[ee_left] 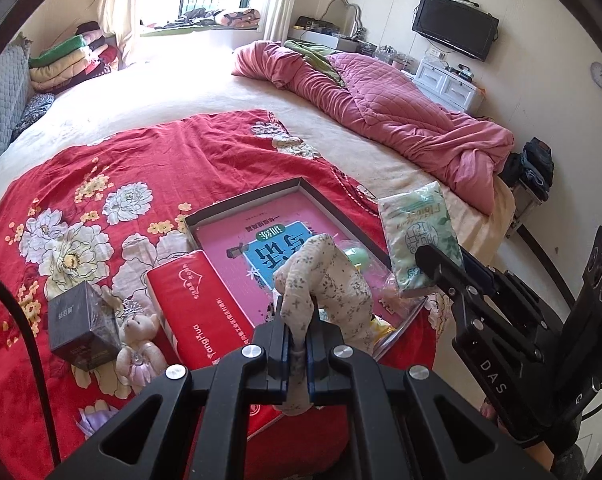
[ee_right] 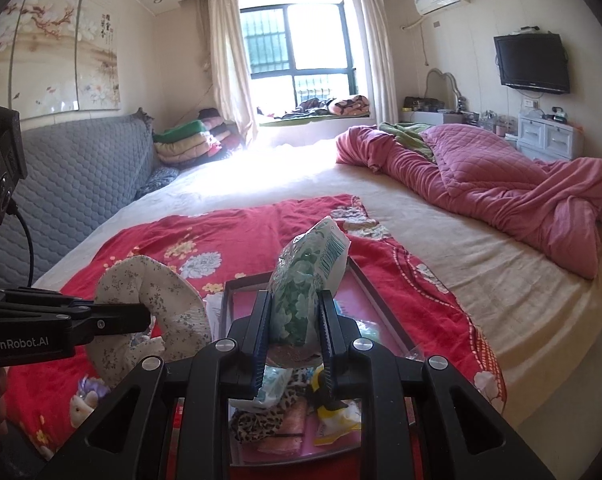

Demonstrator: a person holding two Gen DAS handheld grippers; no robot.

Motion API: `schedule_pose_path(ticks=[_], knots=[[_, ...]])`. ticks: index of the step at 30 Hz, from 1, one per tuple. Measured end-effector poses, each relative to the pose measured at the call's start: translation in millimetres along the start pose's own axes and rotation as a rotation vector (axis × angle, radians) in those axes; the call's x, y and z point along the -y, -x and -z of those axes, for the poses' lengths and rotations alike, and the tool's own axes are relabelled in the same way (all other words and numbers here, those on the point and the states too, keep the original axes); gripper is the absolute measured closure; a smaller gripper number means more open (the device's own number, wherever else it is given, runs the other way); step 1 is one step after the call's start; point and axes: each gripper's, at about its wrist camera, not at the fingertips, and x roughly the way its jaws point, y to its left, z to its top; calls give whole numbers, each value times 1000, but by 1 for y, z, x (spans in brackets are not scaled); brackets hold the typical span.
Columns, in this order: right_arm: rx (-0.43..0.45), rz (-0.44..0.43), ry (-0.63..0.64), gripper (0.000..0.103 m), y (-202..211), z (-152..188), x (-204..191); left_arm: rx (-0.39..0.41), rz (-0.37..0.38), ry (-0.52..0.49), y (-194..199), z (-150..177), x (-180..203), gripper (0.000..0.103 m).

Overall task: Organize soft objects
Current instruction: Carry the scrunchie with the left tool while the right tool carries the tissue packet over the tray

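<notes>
Floral cotton, bunched into a soft pouch [ee_left: 325, 280], is pinched between the blue pads of the left tool [ee_left: 297, 354], whose jaws stand almost together with only the thin cloth between them; the pouch rises ahead of the tool over the near part of the shallow dark-rimmed box [ee_left: 301, 182], not resting on anything. The right tool [ee_right: 295, 336] is clamped, its jaws a fair way apart, on a green-and-white tissue pack [ee_right: 307, 276] that stands upright between the pads, high above the same box, to the right of the pouch. Both soft things look ready to be set into the box, so the step in hand is probably the lowering and release. To do it well, I judge each tool should come down one at a time until its load touches the pink lining, open only then, and choose a bare patch, since the near end already holds a leopard-print cloth [ee_right: 261, 420] and small packets. Left of the box on the red flowered blanket [ee_left: 101, 168] lies a red tissue packet [ee_left: 205, 312], then a small teddy bear [ee_left: 139, 344] and a dark cube box [ee_left: 81, 328]. A pink quilt [ee_left: 401, 120] lies heaped at the far right of the bed.
</notes>
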Motion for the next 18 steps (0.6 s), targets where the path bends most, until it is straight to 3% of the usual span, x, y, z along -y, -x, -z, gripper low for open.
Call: schedule_pose_path(ticks=[6,18], knots=[[-16,33,-32,80,-5,8,22,-32,28,-17,-28,-7,15,97],[-62,36,-84,80,-21,24,47,-139,4,-73,-93,-7,37,97]])
